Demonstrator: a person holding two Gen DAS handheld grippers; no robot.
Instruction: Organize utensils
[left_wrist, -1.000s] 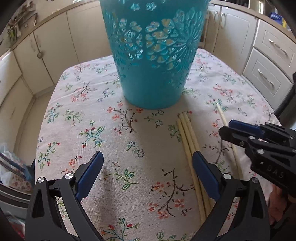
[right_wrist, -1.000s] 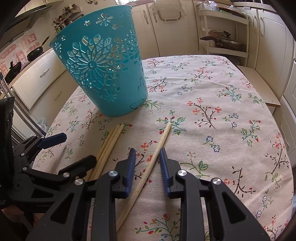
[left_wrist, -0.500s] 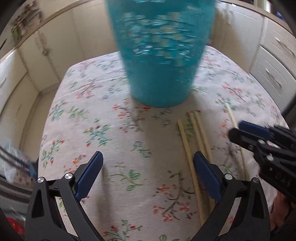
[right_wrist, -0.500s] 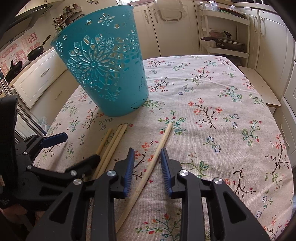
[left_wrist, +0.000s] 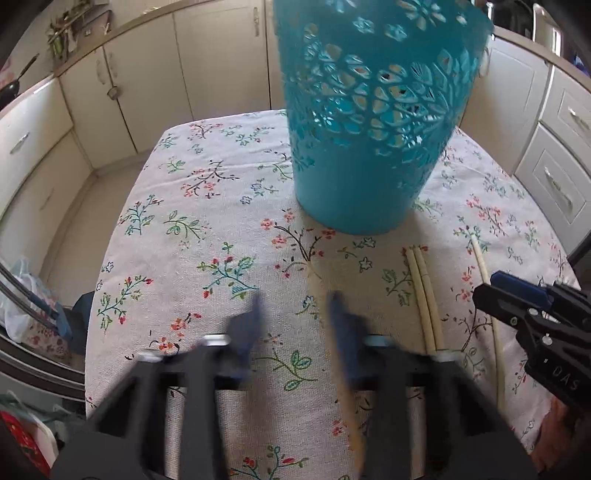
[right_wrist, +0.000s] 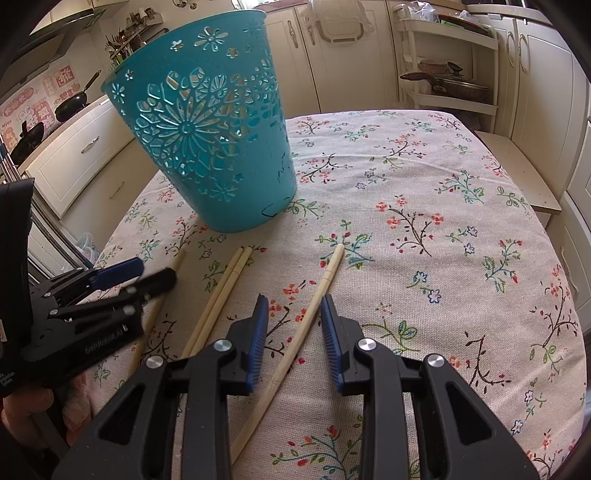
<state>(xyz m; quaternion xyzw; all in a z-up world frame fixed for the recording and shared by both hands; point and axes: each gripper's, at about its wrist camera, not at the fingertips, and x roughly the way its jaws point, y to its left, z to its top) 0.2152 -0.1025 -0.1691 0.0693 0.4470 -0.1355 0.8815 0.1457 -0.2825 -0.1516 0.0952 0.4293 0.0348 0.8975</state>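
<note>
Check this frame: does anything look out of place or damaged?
Four chopsticks lie loose on the tablecloth instead of in the teal basket, which carries black scribble marks low on its wall. Nothing spilled.

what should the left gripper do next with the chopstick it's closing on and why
Probably finish closing before lifting. The left gripper is closing its jaws around one chopstick, which seems to lie on the floral tablecloth, though motion blur hides whether the pads grip it. Once firm, it could carry it to the teal basket. The right gripper straddles another chopstick, pads apart.
</note>
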